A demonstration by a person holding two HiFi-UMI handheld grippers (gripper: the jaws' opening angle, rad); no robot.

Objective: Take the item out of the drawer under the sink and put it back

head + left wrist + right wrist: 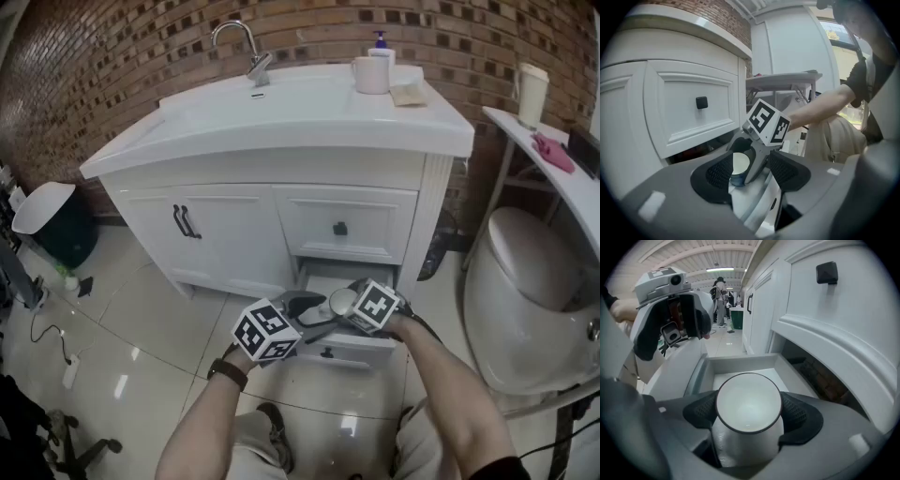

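- While the head view shows only the rim of the cup point(342, 302) among the marker cubes, the right gripper view shows the right claw point(749, 412) clamped on it above the open drawer point(740, 363).
- Jaws of the left claw point(751, 171) stand apart, gripping nothing.

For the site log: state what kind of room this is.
Probably a bathroom, maybe a mock-up: a white sink vanity with a faucet, and a toilet beside it.

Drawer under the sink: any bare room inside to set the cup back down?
Yes. The drawer floor shows bare between its side walls and far wall, beyond the cup clamped in the right gripper. Tight spot: the gap under the upper drawer front.
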